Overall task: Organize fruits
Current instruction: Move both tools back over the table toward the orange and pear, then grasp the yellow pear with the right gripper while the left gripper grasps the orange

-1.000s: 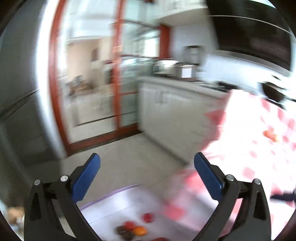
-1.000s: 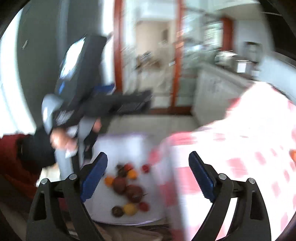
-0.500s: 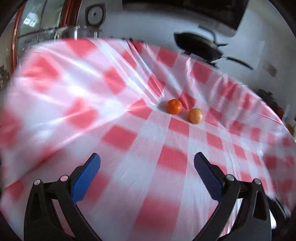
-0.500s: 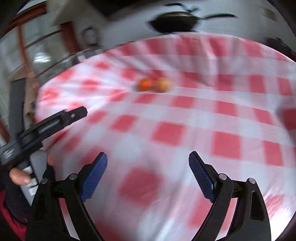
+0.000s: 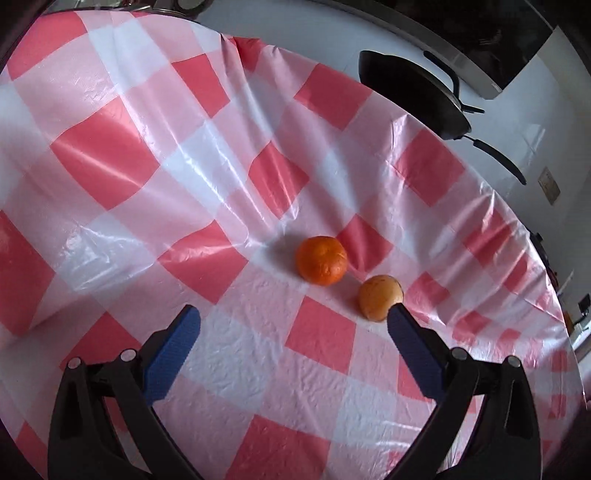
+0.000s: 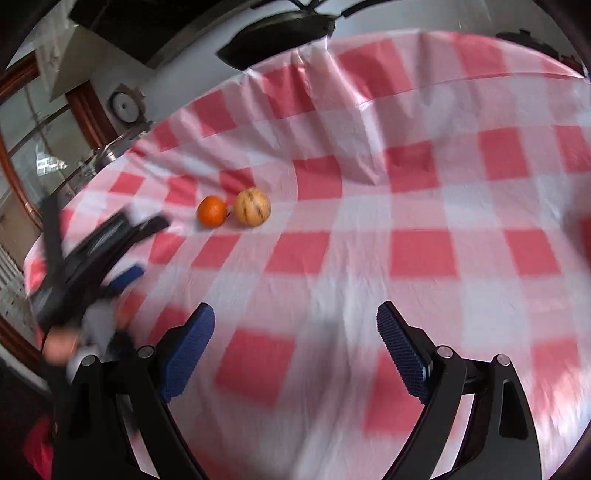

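Two fruits lie side by side on a red-and-white checked tablecloth [image 5: 321,332]: a bright orange mandarin [image 5: 321,260] and a paler yellow-orange round fruit [image 5: 378,296] with dark streaks. My left gripper [image 5: 291,317] is open above the cloth, its right blue pad close in front of the pale fruit, with nothing between the pads. In the right wrist view the mandarin [image 6: 211,211] and the streaked fruit [image 6: 253,211] sit far ahead to the left. My right gripper [image 6: 295,314] is open and empty over the cloth [image 6: 369,258]. The left gripper's body [image 6: 92,258] shows blurred at the left.
A black pan [image 5: 410,92] with a long handle stands on the white counter beyond the table's far edge, also seen as a dark pan [image 6: 280,33]. A wooden door frame [image 6: 85,110] lies to the left. A person's hand [image 6: 59,343] holds the left tool.
Both views swung from the floor, a white tray of fruits and the doorway onto the checked table. Over the last half second the left gripper came closer to the two fruits.
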The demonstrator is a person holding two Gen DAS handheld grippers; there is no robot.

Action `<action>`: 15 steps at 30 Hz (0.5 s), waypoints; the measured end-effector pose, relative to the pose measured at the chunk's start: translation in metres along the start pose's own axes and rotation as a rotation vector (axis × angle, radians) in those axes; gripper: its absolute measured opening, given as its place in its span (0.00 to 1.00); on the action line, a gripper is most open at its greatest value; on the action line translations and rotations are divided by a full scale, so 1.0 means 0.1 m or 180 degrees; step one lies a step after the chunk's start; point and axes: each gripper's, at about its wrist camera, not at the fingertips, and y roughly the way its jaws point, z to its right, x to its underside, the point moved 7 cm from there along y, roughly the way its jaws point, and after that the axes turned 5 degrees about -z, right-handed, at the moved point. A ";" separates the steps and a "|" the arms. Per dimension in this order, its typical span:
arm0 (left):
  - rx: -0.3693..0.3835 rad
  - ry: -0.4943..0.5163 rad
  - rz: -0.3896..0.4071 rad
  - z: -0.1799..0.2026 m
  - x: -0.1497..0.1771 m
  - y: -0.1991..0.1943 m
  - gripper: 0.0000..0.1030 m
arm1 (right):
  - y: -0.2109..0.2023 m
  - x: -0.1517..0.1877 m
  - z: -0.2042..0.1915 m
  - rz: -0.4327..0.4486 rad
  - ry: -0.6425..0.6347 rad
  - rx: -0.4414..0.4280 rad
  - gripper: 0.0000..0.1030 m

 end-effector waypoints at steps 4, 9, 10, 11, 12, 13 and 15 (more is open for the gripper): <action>0.0094 -0.0326 0.0060 -0.21 -0.03 -0.09 0.98 | 0.59 -0.36 -0.11 -0.0190 -0.0011 0.0049 0.84; -0.0009 -0.0743 0.0204 -0.51 -0.08 -0.17 0.98 | 1.06 -0.76 -0.29 -0.0265 -0.0173 0.0256 0.84; -0.0021 -0.0776 0.0202 -0.53 -0.08 -0.16 0.98 | 1.14 -0.80 -0.32 -0.0293 -0.0212 0.0297 0.84; -0.0024 -0.0771 0.0194 -0.53 -0.08 -0.16 0.98 | 1.21 -0.83 -0.35 -0.0331 -0.0240 0.0328 0.84; -0.0039 -0.0746 0.0189 -0.52 -0.08 -0.15 0.98 | 1.28 -0.86 -0.38 -0.0373 -0.0275 0.0368 0.84; -0.0057 -0.0726 0.0188 -0.52 -0.08 -0.16 0.98 | 1.32 -0.88 -0.41 -0.0388 -0.0303 0.0396 0.84; -0.0085 -0.0664 0.0173 -0.48 -0.08 -0.13 0.98 | 1.40 -0.92 -0.46 -0.0396 -0.0390 0.0458 0.84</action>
